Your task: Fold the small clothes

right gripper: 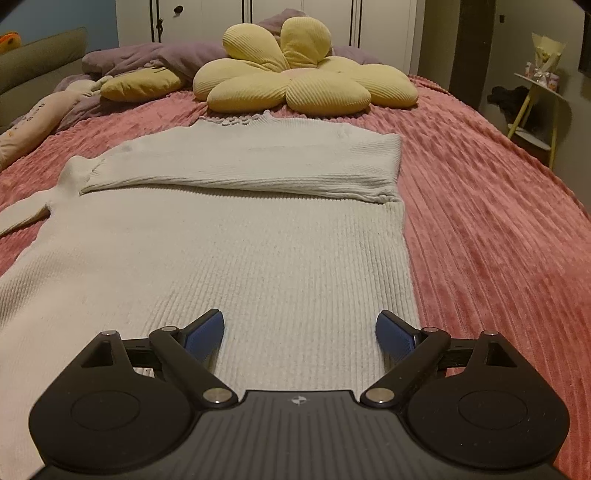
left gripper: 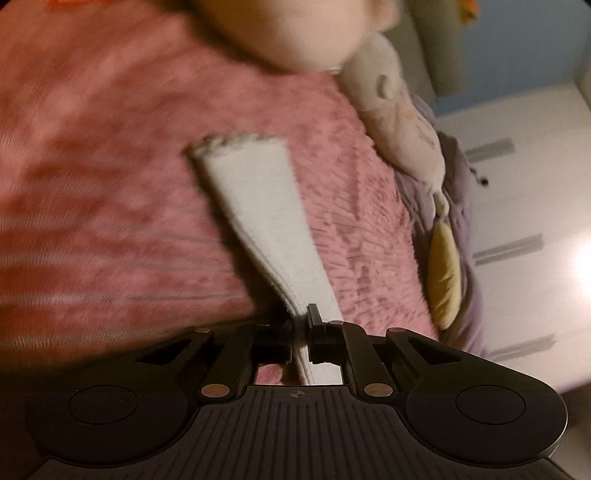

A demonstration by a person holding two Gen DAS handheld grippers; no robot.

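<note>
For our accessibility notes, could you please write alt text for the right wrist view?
A white ribbed knit sweater lies flat on a pink ribbed bedspread, one sleeve folded across its chest. The open right gripper hovers over its hem.

Yellow flower cushion (right gripper: 295,79) on pink bedspread (right gripper: 498,221), white wardrobe (right gripper: 207,18) behind

White wardrobe (right gripper: 303,22) behind pink-covered bed (right gripper: 498,229) (dim light).

Sweater (right gripper: 229,236) on bedspread (right gripper: 498,229), before cushion (right gripper: 295,79)
</note>
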